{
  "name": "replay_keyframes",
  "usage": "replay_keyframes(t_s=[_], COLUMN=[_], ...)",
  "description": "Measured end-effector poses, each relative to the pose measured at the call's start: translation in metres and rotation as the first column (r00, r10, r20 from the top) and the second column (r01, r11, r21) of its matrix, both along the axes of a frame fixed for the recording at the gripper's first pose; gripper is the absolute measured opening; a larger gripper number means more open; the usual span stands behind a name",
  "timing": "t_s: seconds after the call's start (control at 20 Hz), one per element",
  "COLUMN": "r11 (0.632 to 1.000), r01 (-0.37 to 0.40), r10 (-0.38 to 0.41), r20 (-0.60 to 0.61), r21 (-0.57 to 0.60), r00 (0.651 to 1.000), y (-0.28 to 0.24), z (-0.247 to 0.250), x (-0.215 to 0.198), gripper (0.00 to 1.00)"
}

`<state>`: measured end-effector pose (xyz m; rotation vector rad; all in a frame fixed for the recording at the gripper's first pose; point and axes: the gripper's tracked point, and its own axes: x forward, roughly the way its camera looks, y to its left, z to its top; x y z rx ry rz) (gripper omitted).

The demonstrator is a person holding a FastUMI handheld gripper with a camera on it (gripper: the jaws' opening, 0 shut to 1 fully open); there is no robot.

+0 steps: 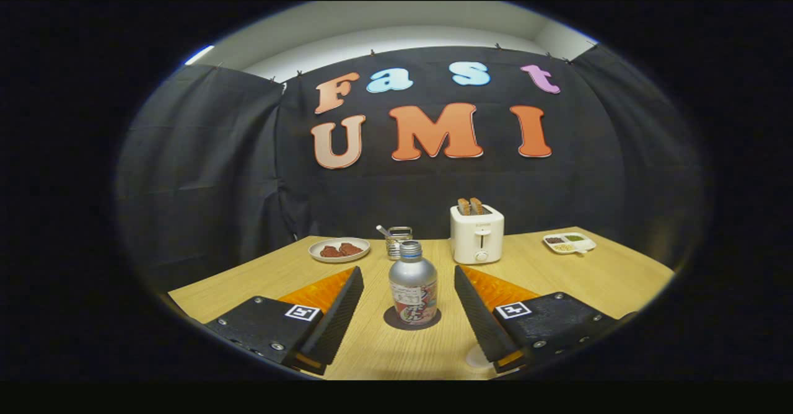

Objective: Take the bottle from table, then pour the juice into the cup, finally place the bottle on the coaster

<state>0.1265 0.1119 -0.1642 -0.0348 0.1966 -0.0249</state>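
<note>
A silver aluminium bottle [412,290] with a printed label and its screw cap on stands upright on a dark round coaster [391,321] on the wooden table [396,355]. My gripper [408,271] is open. Its fingers flank the bottle, with a clear gap on each side and neither touching it. Just beyond the bottle stands a small glass cup [398,244] with a spoon handle leaning out of it.
A white toaster [476,234] holding two slices stands beyond the bottle to the right. A plate of reddish food [339,250] lies at the back left, a small divided tray [569,243] at the back right. A pale round thing [476,357] peeks from under the right finger.
</note>
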Motion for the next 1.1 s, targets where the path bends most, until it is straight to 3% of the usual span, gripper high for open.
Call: replay_keyframes(t_s=[0.25, 0.85, 1.1], r11=[0.998, 0.997, 0.998], r01=[-0.004, 0.027, 0.015], r10=[0.007, -0.007, 0.005], r20=[0.050, 0.263, 0.291], r21=[-0.067, -0.071, -0.069], r00=[0.999, 0.965, 0.957], y=[-0.016, -0.049, -0.038], z=[0.021, 0.098, 0.110], x=[-0.021, -0.053, -0.055], gripper=[0.88, 0.87, 0.88])
